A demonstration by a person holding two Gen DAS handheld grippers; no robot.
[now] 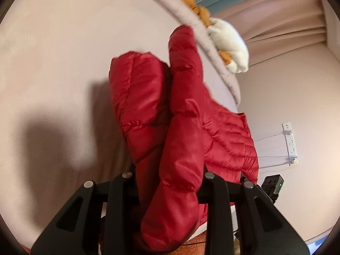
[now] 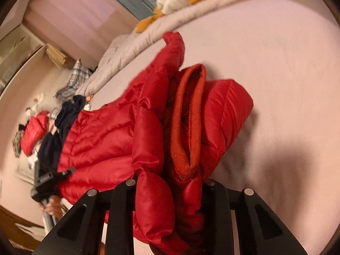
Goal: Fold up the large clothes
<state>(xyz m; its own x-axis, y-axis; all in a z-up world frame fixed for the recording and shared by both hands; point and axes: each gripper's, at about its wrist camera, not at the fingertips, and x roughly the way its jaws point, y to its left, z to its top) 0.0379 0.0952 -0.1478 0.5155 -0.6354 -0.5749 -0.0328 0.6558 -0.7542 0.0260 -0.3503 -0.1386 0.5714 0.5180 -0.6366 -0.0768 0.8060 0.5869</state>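
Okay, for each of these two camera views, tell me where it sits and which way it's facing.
Left wrist: on the left gripper, looking down along its fingers over the red puffer jacket on the bed; the gripper is shut on the jacket.
Right wrist: on the right gripper, looking down at the jacket's collar; it too grips the jacket, with the left gripper at lower left.
Shared: the jacket, bed, grey quilt and white plush toy.

Warm, dim indoor light in both of your views. Soft dark shadows fall on the bed sheet (image 1: 63, 63) beside the red jacket (image 1: 180, 127), whose fabric shows sheen. Motion blur smears the plush toy (image 1: 229, 42); fisheye bends edges, black vignette in corners.
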